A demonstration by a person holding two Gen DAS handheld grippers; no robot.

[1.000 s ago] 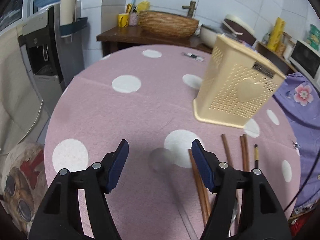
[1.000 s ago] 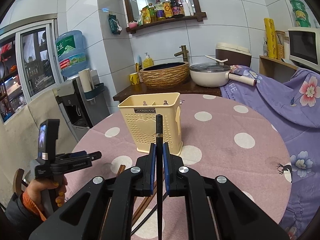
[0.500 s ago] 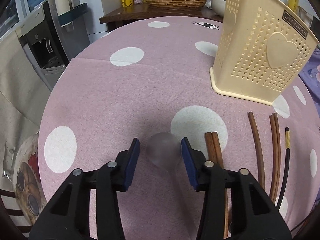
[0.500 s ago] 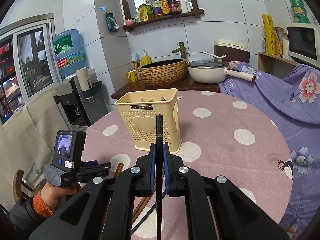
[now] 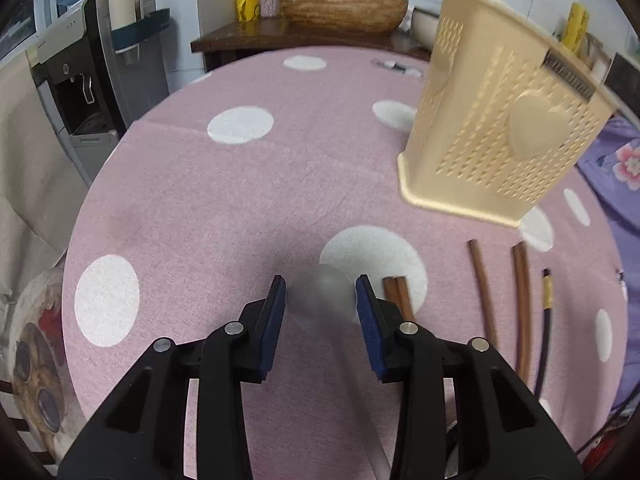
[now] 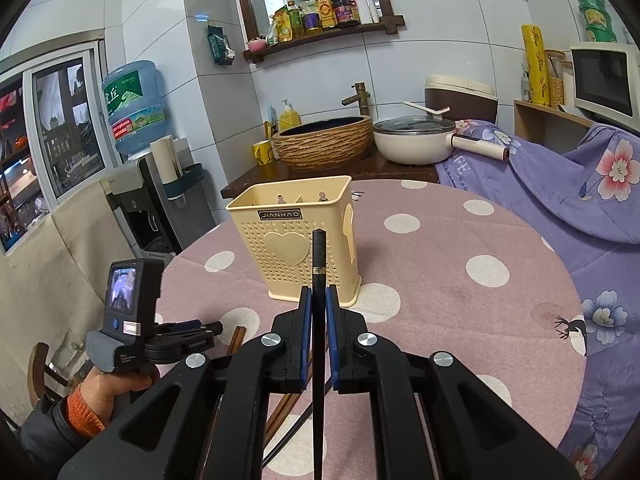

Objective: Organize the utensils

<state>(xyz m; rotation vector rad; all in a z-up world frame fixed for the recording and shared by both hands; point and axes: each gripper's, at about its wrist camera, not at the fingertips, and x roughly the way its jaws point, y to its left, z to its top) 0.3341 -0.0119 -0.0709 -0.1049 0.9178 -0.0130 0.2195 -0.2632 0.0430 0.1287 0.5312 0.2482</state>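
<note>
Since a second ago the left tongs have dropped nearer the desk and their jaws have just been closing, now standing on either side of a blurry grey translucent spoon whose bowl fills the gap; whether the pads press it I cannot tell. Brown chopsticks and a black one lie on the pink dotted cloth to their right, near the cream basket standing upright. Right tongs are clamped on a black chopstick, its tip pointing toward the basket front. A hand in an orange cuff holds the left tool
</note>
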